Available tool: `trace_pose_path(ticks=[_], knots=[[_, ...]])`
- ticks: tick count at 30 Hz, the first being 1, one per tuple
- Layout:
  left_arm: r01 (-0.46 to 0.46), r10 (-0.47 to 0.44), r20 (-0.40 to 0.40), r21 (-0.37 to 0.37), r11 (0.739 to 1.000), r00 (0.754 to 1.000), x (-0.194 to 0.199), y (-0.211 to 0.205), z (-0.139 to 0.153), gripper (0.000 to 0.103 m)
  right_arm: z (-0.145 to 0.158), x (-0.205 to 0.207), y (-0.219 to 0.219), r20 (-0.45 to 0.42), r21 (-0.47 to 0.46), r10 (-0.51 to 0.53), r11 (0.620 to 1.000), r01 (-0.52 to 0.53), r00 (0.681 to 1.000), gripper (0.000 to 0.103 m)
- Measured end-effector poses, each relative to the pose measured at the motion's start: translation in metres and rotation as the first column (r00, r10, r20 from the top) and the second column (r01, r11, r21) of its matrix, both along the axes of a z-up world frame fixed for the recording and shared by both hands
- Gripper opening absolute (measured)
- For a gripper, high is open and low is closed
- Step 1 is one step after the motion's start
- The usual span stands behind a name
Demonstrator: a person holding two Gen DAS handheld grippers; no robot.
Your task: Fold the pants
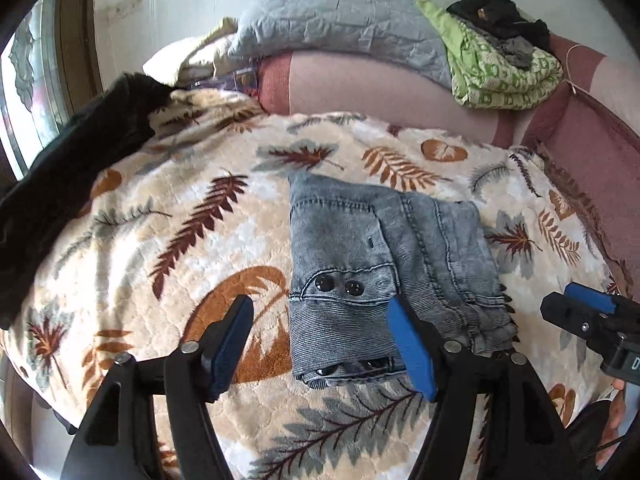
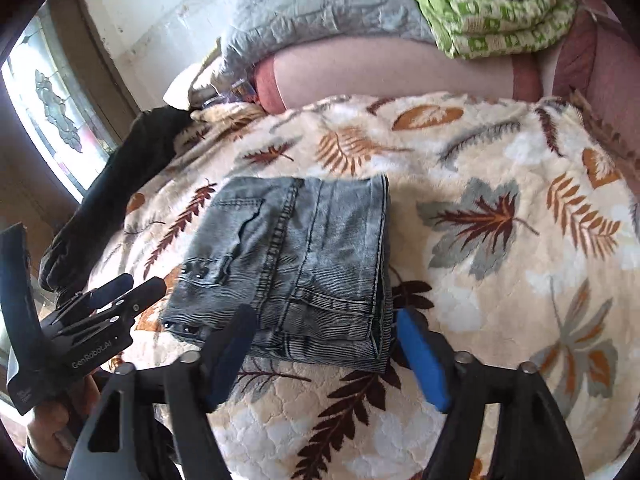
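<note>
Grey washed-denim pants lie folded into a compact rectangle near the middle of a cream fleece blanket printed with brown, rust and grey leaves; two dark snap buttons show on the upper layer by the ribbed waistband, stitched seams running lengthwise. Left gripper hangs above the near edge of the bundle, jaws spread wide, blue pads clear of the cloth, nothing grasped. Right gripper likewise released, jaws wide apart over the near end of the pants, one pad over the cloth and one just off its right edge; contact cannot be told. Each tool shows at the edge of the other's view, a hand on its handle. Beyond the blanket: a pale pink mattress, a grey quilted pillow, a folded green patterned cloth with dark garments on top. A dark garment lies along the blanket's left edge; window at far left
</note>
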State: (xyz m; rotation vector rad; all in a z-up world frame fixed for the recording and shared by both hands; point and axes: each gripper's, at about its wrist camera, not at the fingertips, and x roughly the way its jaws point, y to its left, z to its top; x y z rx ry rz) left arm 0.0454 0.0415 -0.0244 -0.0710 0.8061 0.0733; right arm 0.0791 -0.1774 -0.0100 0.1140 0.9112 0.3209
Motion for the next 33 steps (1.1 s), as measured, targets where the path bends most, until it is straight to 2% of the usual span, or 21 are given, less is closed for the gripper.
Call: trace_pose_path(ticks=[1,3,8,17,19,21,24,33], knots=[[-0.008,0.008,0.022,0.009,1.000,1.000,-0.008,-0.003,0.008,0.082,0.008,-0.009,0.001,0.029,-0.008,0.002,1.000,-0.002,1.000,0.088],[-0.007,0.007,0.062,0.002,1.000,0.998,-0.022,-0.008,0.022,0.083,0.020,-0.026,0.004,0.063,-0.031,0.000,1.000,0.002,0.998,0.094],[-0.022,0.023,0.073,-0.021,1.000,0.997,-0.042,-0.014,0.039,0.083,0.035,-0.054,0.010,0.125,-0.098,-0.033,0.994,0.045,0.992,0.102],[-0.038,0.038,0.089,-0.001,0.999,0.995,-0.060,-0.015,0.049,0.084,0.037,-0.077,0.018,0.168,-0.208,-0.023,0.977,0.058,0.986,0.103],[-0.038,0.037,0.095,0.008,0.999,0.995,-0.064,-0.014,0.052,0.093,0.037,-0.079,0.020,0.169,-0.222,-0.016,0.974,0.054,0.985,0.103],[-0.043,0.042,0.107,0.007,0.999,0.993,-0.069,-0.012,0.055,0.093,0.038,-0.083,0.022,0.177,-0.241,-0.010,0.969,0.053,0.984,0.103],[-0.039,0.041,0.097,-0.014,0.999,0.994,-0.070,-0.009,0.056,0.094,0.040,-0.089,0.022,0.178,-0.241,0.001,0.969,0.043,0.984,0.103],[-0.028,0.029,0.084,-0.006,1.000,0.996,-0.071,-0.012,0.059,0.094,0.044,-0.091,0.020,0.181,-0.244,0.000,0.969,0.045,0.983,0.103]])
